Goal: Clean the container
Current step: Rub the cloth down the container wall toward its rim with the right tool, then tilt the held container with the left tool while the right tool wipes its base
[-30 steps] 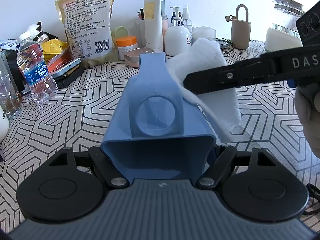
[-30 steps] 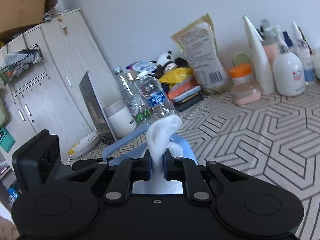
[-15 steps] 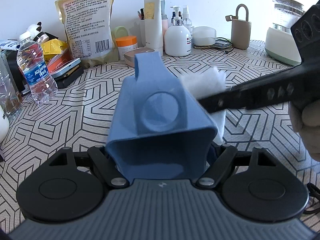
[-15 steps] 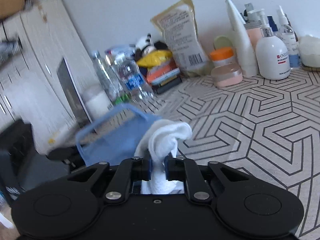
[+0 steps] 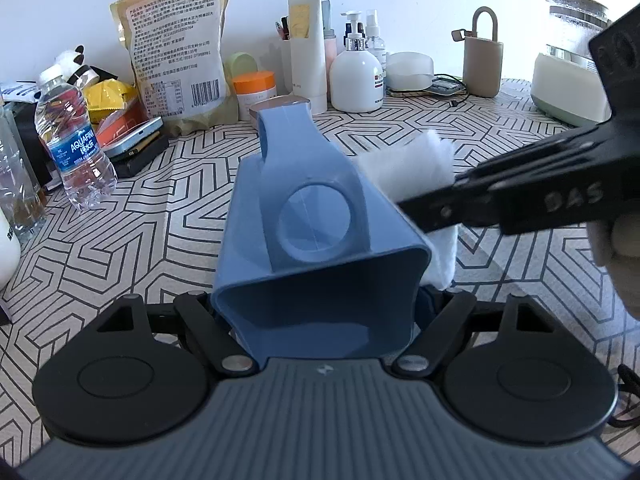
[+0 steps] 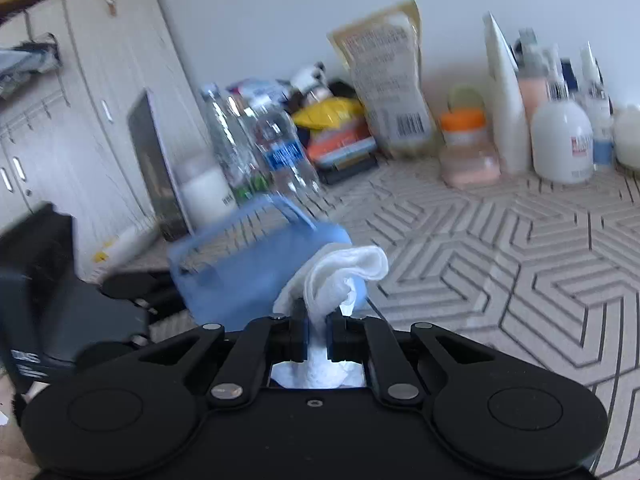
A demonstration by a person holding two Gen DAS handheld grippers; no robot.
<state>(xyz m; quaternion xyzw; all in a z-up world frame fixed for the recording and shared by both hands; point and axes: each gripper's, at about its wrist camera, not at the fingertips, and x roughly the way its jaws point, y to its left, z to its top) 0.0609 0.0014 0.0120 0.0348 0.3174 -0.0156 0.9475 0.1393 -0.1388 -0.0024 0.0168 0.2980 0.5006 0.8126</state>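
Blue container held in the left hand-held gripper, white cloth pressed on its side.

The left hand-held gripper is clamped on the blue container, which reaches forward from its fingers above the counter. Just to the right of it, the right hand-held gripper is closed on a white cloth that touches the container's right wall. Farther away a water bottle and a pump bottle stand near the wall.

The left gripper clamps the blue container; the right gripper presses a white cloth against its side.
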